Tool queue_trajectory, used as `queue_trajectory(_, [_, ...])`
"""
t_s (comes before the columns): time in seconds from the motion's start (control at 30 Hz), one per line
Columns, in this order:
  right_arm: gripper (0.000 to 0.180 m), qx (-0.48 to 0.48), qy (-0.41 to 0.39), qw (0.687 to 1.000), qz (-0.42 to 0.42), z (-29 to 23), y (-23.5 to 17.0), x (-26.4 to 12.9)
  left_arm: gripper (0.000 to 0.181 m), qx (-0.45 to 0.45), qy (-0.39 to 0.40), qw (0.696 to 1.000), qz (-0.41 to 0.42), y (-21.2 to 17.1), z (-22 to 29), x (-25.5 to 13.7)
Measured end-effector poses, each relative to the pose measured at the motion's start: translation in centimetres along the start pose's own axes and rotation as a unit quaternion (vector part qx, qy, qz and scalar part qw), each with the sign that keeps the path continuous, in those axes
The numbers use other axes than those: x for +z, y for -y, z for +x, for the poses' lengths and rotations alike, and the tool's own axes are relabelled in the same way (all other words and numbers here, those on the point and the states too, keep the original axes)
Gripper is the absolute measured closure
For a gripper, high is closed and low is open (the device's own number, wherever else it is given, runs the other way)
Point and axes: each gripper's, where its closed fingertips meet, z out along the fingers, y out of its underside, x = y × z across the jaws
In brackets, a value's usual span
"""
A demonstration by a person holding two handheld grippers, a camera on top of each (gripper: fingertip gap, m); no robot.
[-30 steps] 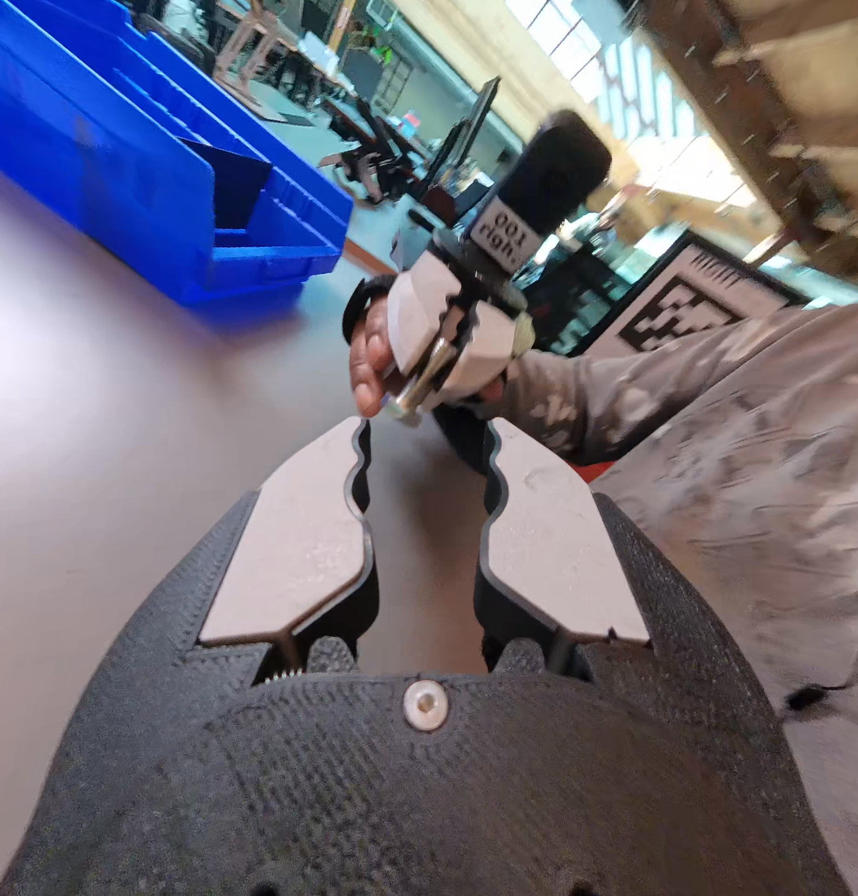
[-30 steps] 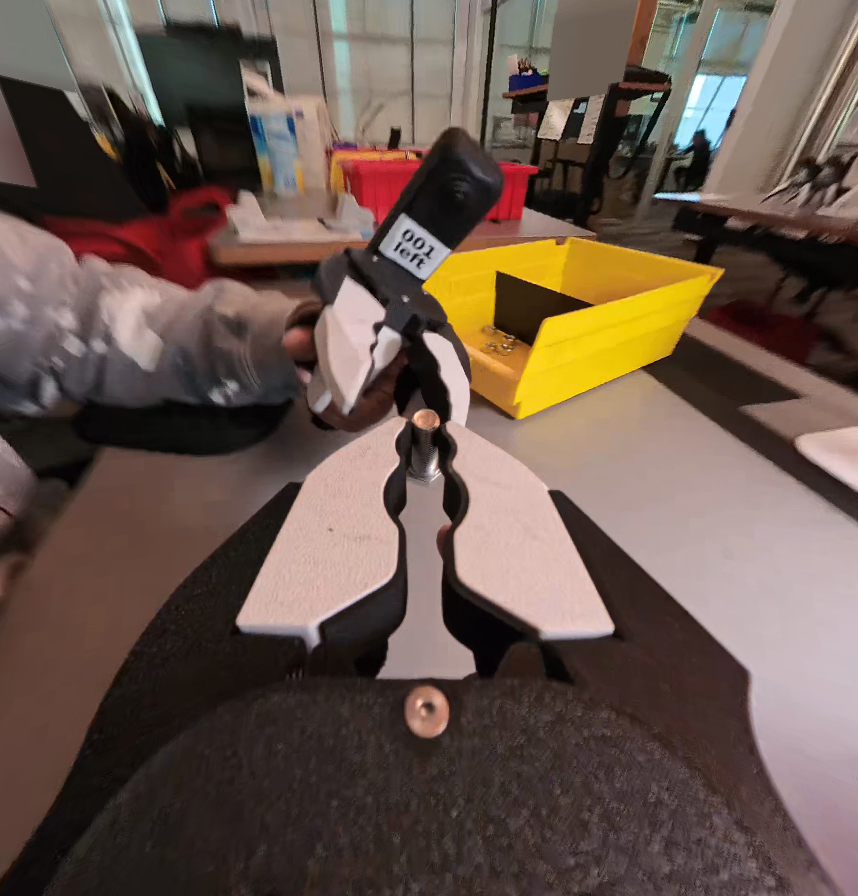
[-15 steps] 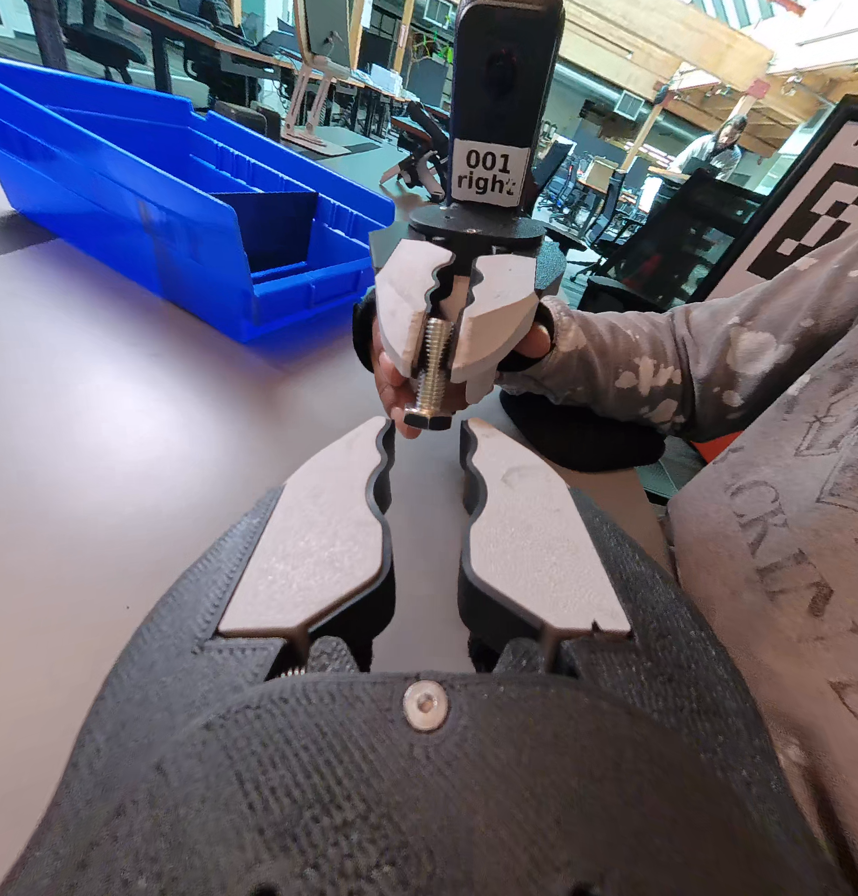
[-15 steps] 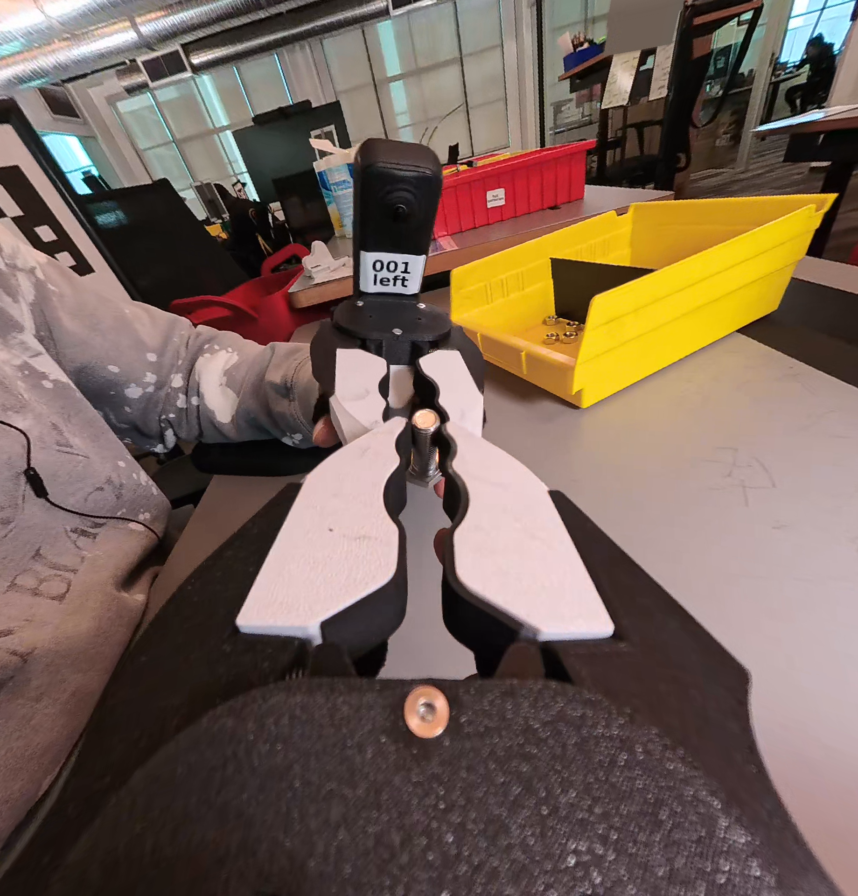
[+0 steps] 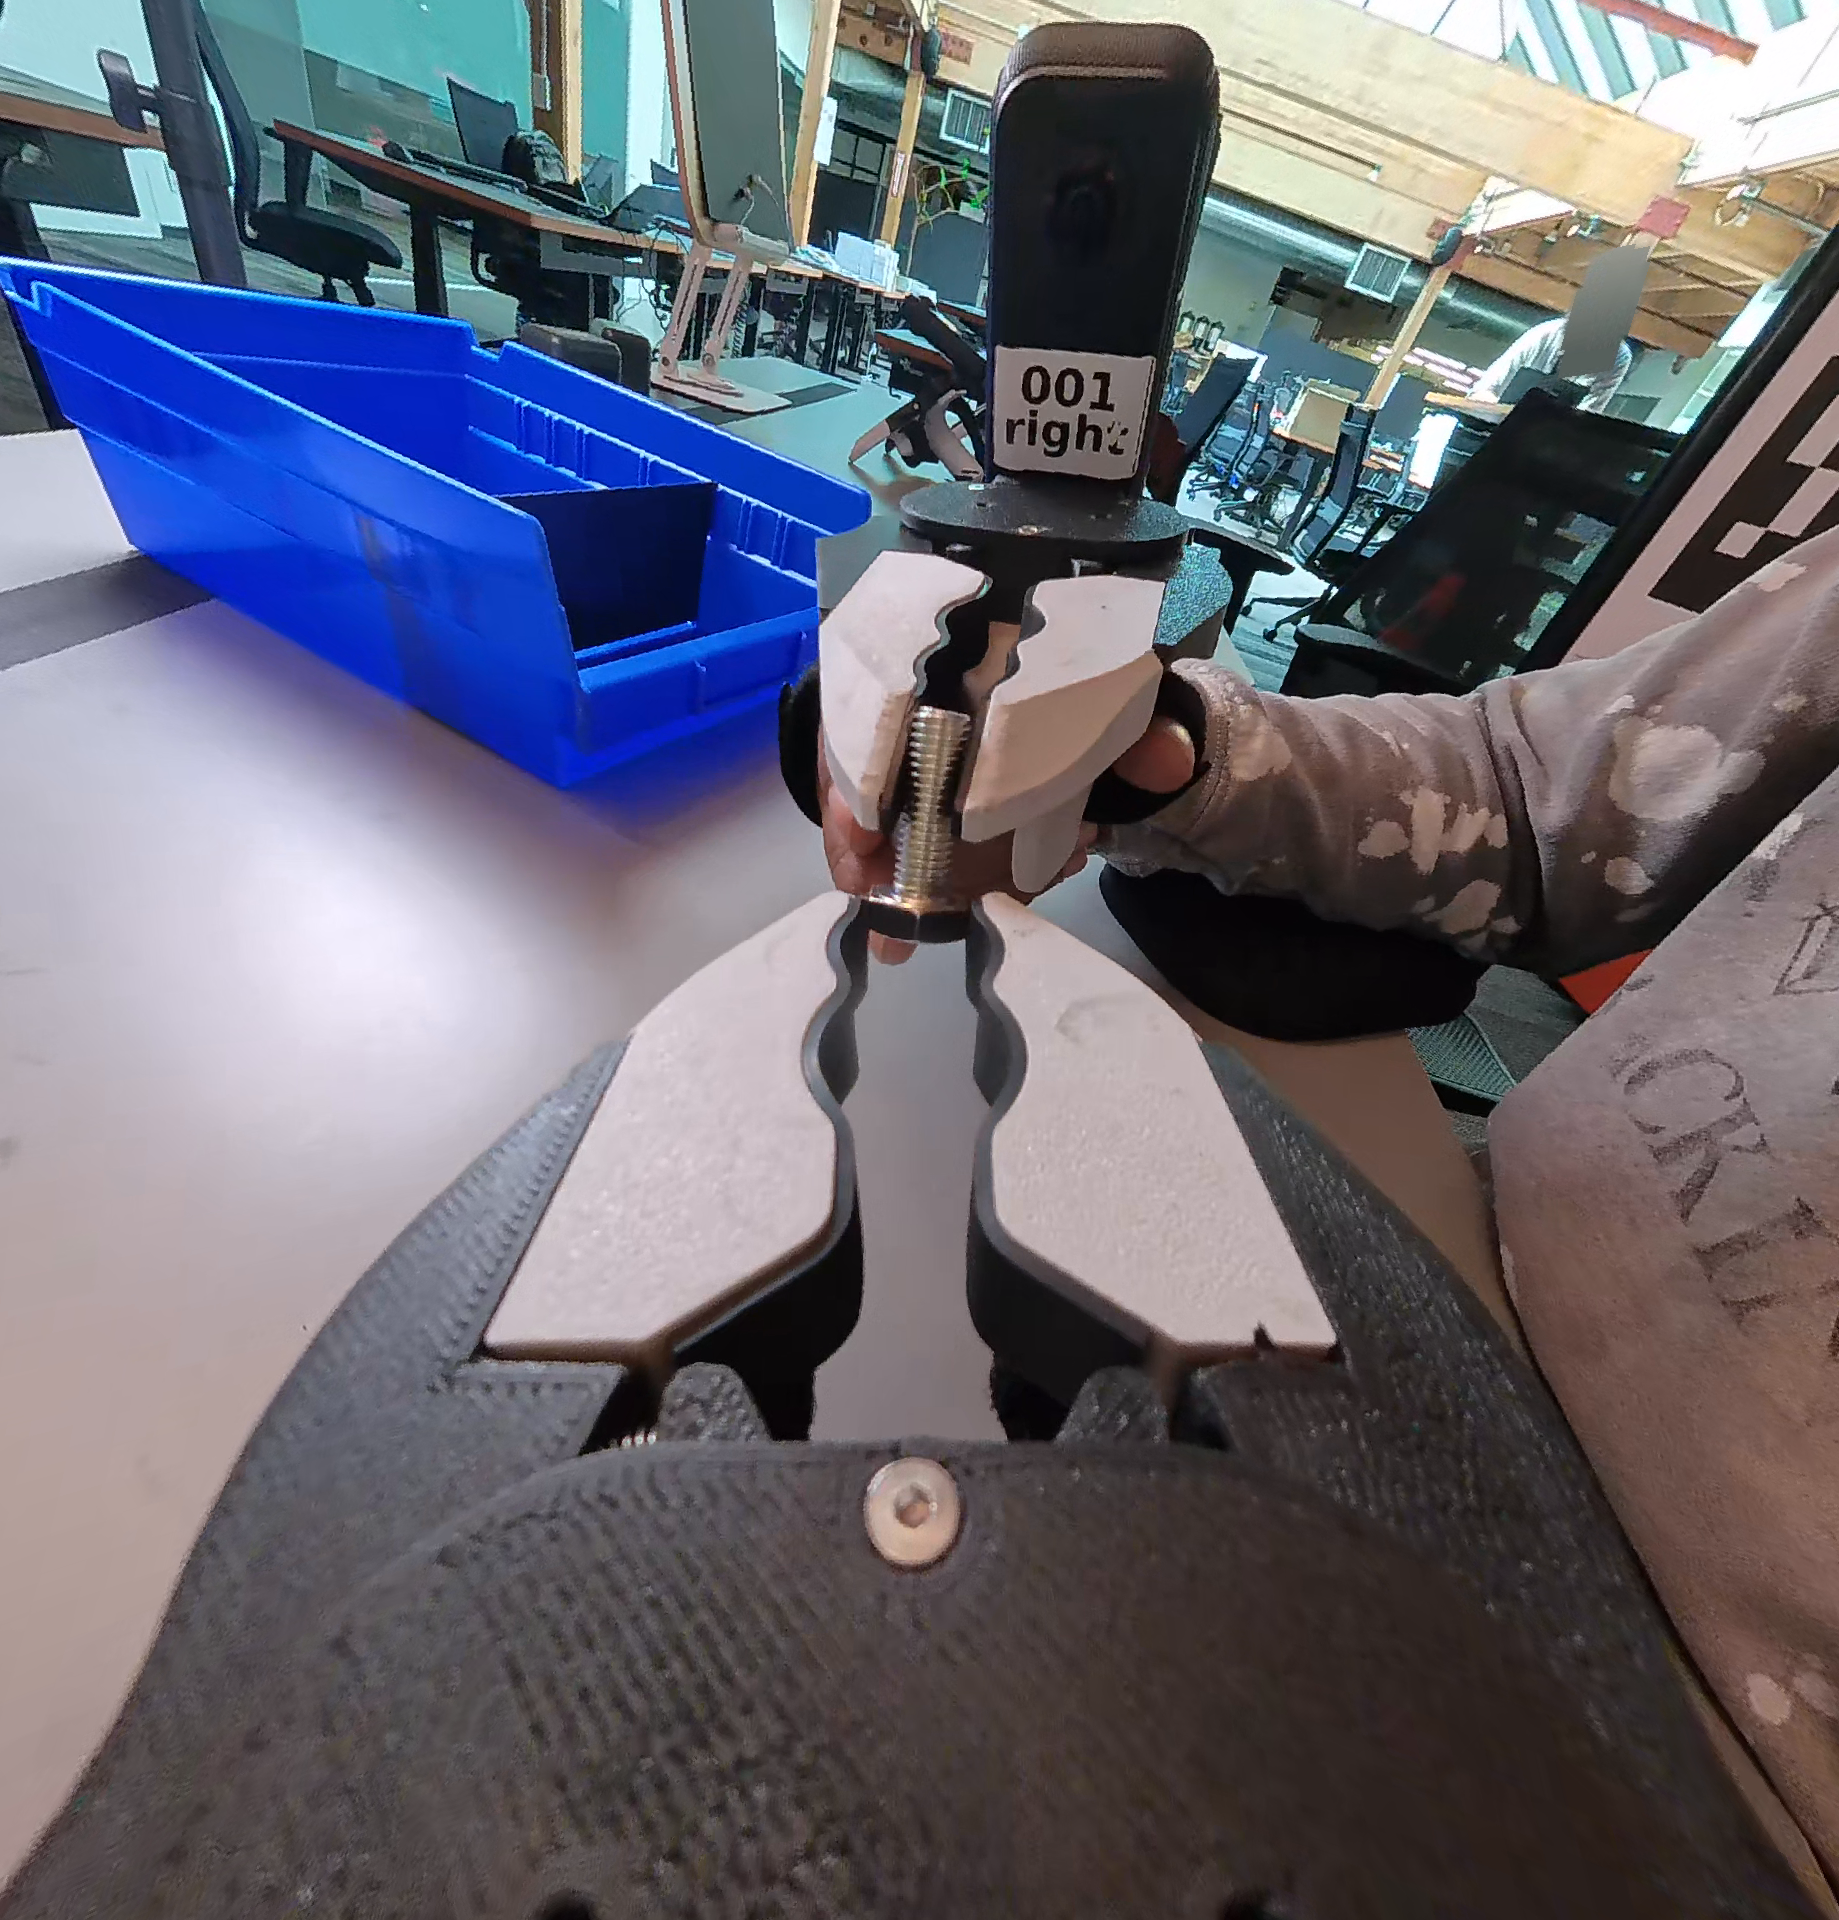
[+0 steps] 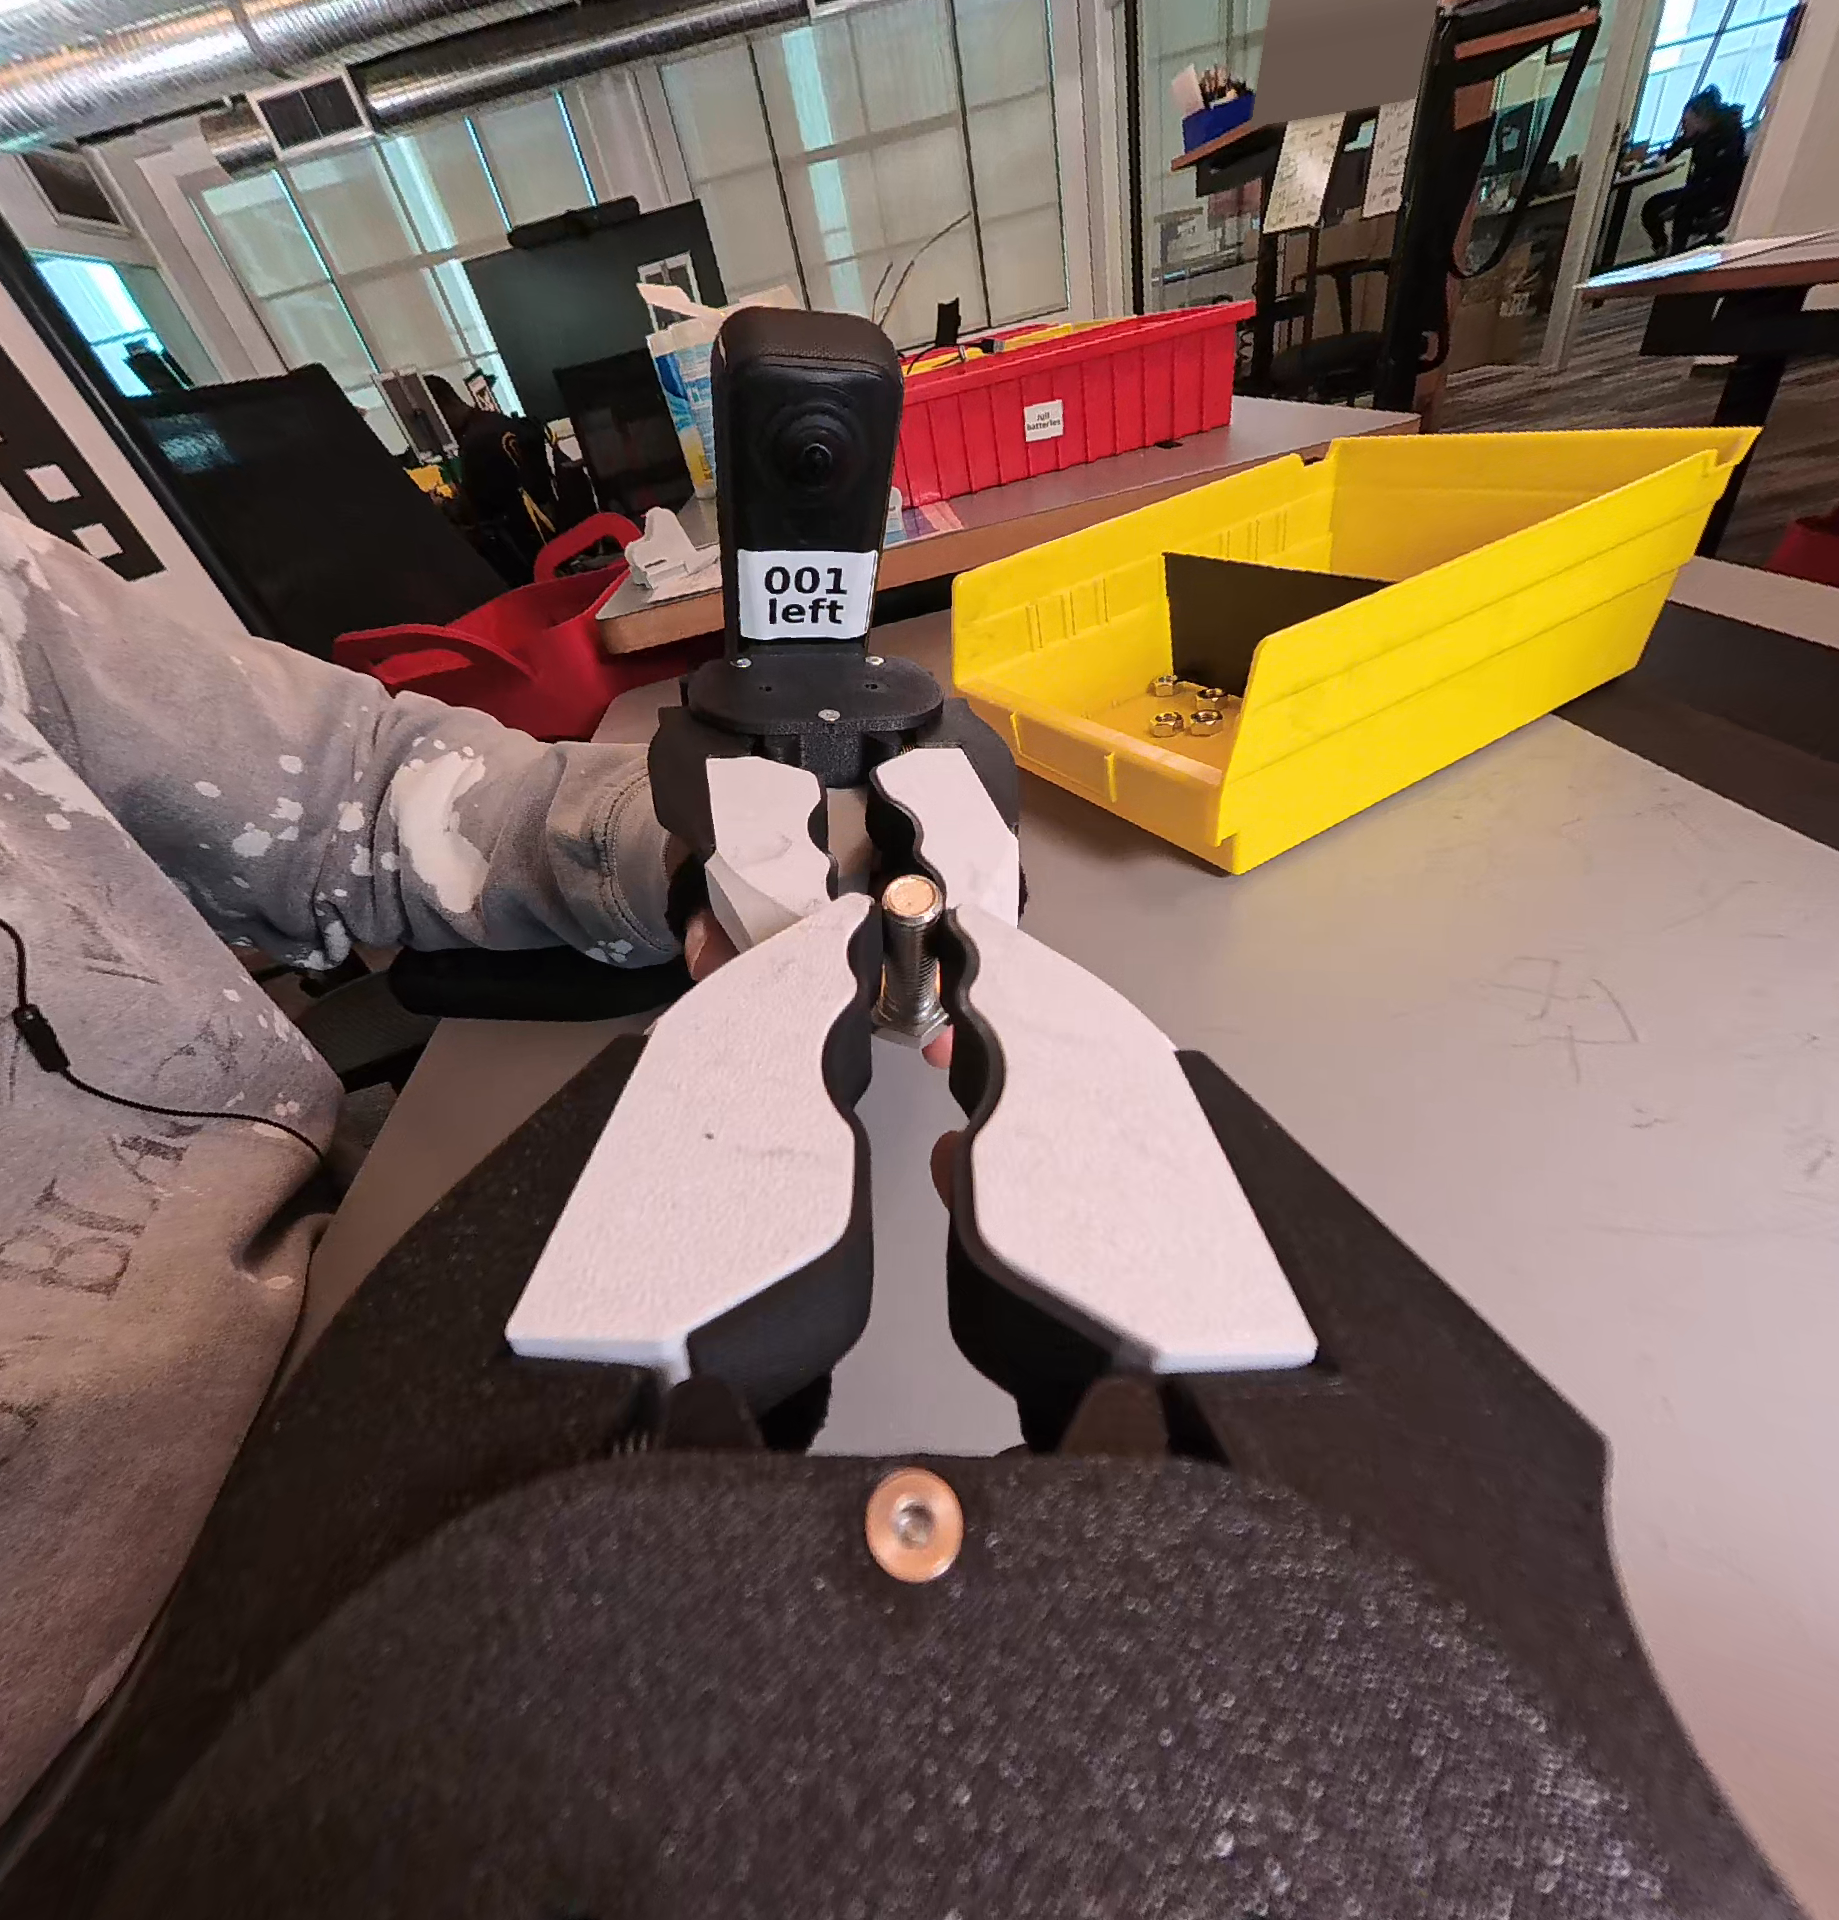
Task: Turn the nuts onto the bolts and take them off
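Right wrist view: nuts [image 6: 1185,707] in yellow bin [image 6: 1434,665].

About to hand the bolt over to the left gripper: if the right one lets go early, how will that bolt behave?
The bolt is bare shiny metal, so probably stiff, dense and slick against the right gripper pads. Its round threaded shank would likely roll on the smooth table; the hex head may curve its path. The left gripper stands open around the head.

R hand-held gripper [image 6: 910,951] clamps bolt [image 6: 910,961] (upright) | nuts [image 6: 1187,707] in yellow bin [image 6: 1414,665]
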Motion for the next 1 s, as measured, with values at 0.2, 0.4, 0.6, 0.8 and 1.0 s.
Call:
queue_trajectory(0.2, [0.164, 0.005, 0.003, 1.0, 0.012, 0.0, 0.0, 0.0, 0.163, -0.022, -0.007, 0.999, 0.037, 1.0, -0.1, -0.3])
queue_trajectory(0.4, [0.17, -0.007, -0.001, 1.0, 0.005, -0.1, -0.2, 0.2, 0.162, -0.02, -0.013, 0.999, 0.026, 0.6, 0.2, -0.2])
queue_trajectory(0.6, [0.17, -0.057, -0.027, 0.996, -0.068, 0.5, -2.2, 0.0, 0.155, -0.039, -0.029, 0.998, 0.032, 1.4, -0.3, -1.5])
queue_trajectory(0.8, [0.17, -0.094, -0.021, 0.987, -0.129, -0.4, -4.6, 1.2, 0.158, 0.013, -0.035, 0.999, -0.033, -0.5, 0.8, -0.5])
queue_trajectory(1.0, [0.17, -0.102, -0.024, 0.985, -0.135, -0.6, -4.8, 1.2, 0.17, 0.037, -0.03, 0.998, -0.044, -0.6, 0.9, -0.6])
